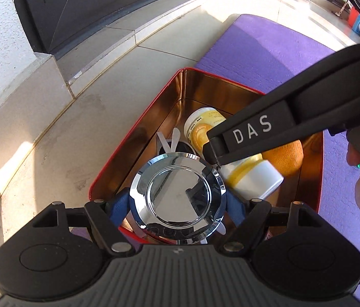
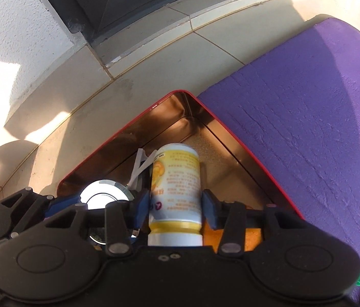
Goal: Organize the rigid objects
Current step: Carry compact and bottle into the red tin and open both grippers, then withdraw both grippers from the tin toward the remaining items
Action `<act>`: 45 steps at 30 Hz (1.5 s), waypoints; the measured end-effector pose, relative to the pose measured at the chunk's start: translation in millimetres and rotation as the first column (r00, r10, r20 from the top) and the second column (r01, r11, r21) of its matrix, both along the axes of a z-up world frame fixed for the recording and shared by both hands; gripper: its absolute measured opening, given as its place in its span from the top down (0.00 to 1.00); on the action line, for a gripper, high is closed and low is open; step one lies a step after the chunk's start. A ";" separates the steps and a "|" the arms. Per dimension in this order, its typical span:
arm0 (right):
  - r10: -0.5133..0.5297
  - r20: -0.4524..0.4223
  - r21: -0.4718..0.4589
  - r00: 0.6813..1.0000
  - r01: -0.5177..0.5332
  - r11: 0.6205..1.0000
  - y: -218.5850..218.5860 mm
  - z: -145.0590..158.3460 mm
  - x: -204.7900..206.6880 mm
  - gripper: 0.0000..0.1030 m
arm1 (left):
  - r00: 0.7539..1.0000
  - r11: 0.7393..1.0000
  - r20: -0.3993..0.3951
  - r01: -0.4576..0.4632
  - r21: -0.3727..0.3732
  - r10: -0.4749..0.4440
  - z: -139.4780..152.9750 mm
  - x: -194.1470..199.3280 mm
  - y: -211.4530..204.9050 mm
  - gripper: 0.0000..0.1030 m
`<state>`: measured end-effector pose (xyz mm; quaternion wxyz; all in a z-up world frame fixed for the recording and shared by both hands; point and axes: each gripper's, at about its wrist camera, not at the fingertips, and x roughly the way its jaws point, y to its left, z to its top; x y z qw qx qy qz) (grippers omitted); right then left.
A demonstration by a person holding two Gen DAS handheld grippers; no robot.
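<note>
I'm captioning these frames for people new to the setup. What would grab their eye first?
Probably the mirror-bright chrome disc clamped in the left tool, held over the near end of the red tin. Next, the yellow-and-white bottle gripped by the right tool above the same tin, which sits at the edge of a purple mat.

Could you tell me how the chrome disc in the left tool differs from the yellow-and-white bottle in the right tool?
The chrome disc is flat, round and mirror-bright; the yellow-and-white bottle is a tall matte cylinder with printed text. The disc faces the left camera; the bottle points lengthwise away from the right camera. The disc spreads the left tool wider than the bottle spreads the right tool. Both are gripped between blue pads over the red tin.
</note>
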<state>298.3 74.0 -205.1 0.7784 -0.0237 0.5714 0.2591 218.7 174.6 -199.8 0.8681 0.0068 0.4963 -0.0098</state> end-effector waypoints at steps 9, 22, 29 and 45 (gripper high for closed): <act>-0.009 0.009 0.033 1.000 0.009 0.999 -12.5 21.4 -8.1 0.56 | 1.000 1.000 -0.024 -0.021 -0.018 0.020 1.5 3.9 0.8 0.26; -0.035 0.053 0.084 0.998 0.031 0.996 -38.4 73.2 -31.1 0.51 | 0.998 0.997 -0.008 -0.057 -0.042 0.057 44.9 -8.6 -4.5 0.26; -0.054 0.083 0.123 0.995 0.043 0.991 -58.9 110.5 -55.4 0.50 | 0.999 1.000 0.033 -0.007 -0.015 0.008 83.3 -28.9 -21.4 0.26; -0.142 0.146 0.193 0.979 0.113 0.975 -150.2 160.4 -130.2 0.32 | 0.990 0.996 0.108 0.084 0.031 -0.087 135.9 -76.0 -81.8 0.24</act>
